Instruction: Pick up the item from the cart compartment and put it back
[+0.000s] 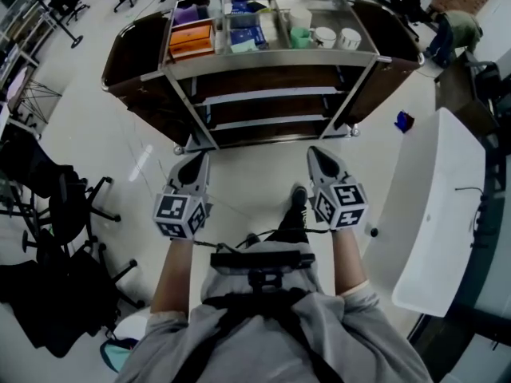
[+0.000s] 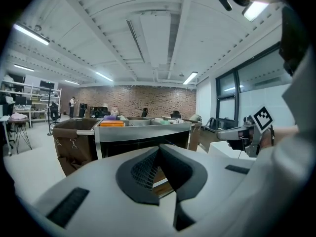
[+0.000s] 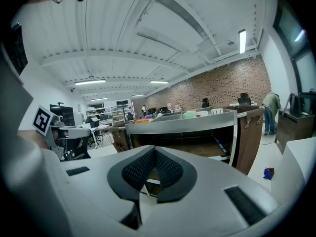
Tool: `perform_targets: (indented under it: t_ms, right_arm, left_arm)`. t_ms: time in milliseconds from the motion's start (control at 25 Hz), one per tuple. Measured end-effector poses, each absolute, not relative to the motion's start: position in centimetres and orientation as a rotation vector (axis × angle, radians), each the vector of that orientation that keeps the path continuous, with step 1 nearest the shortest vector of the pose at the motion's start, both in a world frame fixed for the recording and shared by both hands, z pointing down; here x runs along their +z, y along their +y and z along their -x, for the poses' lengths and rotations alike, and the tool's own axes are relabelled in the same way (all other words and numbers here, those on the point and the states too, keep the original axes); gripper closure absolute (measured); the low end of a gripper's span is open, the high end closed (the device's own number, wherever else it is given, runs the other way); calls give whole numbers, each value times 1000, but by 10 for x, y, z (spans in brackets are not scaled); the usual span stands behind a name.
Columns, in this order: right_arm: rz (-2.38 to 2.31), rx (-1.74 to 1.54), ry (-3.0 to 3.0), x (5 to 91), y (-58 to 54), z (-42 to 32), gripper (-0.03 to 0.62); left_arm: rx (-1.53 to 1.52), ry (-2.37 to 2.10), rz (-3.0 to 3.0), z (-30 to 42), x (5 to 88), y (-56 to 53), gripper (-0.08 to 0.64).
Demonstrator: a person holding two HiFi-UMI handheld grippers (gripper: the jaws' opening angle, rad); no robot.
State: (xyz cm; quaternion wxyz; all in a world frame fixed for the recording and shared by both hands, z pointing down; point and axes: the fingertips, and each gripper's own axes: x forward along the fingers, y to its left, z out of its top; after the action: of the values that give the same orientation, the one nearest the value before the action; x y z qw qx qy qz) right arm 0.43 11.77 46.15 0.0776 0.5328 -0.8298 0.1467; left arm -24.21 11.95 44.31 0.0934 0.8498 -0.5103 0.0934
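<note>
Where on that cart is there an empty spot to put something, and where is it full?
The top tray is crowded: orange boxes left, blue boxes middle, cups right. The dark shelves under it, between the metal legs, look mostly bare. The white table at the right looks mostly bare too.

The cart (image 1: 271,61) stands on a pale floor (image 1: 255,174). Its steel top is split into three compartments.

- Left compartment: orange boxes (image 1: 192,38) and a purple pack (image 1: 185,13).
- Middle compartment: blue-and-white packs (image 1: 246,34).
- Right compartment: a green cup (image 1: 299,37) beside two white cups (image 1: 325,36).

Two dark shelves (image 1: 271,106) lie below the top. A brown bag (image 1: 132,50) hangs at each end.
</note>
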Motion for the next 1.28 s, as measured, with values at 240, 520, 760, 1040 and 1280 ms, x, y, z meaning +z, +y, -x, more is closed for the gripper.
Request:
perform_targets:
  t_ms: [240,520,760,1040,1280]
  right_arm:
    - [-1509,435,-2518,461,65,-12,583]
    - [-1367,425,-2598,445,-6,-24,583]
    - [-1177,407,-2678,424,-59,-28,583]
    - [-1025,392,-2729,406,-103,-10,583]
    - [-1056,372,-2702,403,-131,13,583]
  left_arm:
    - [272,-1593,-2472,234,440,82,560]
    - [263,-1623,-2413,205,435,19,560]
    - [230,-1697,-2342,184,424,-36,560]
    - [339,-1699,-2387,171,401,-95,560]
    - [448,-1535,-2536,159,385,-153,485]
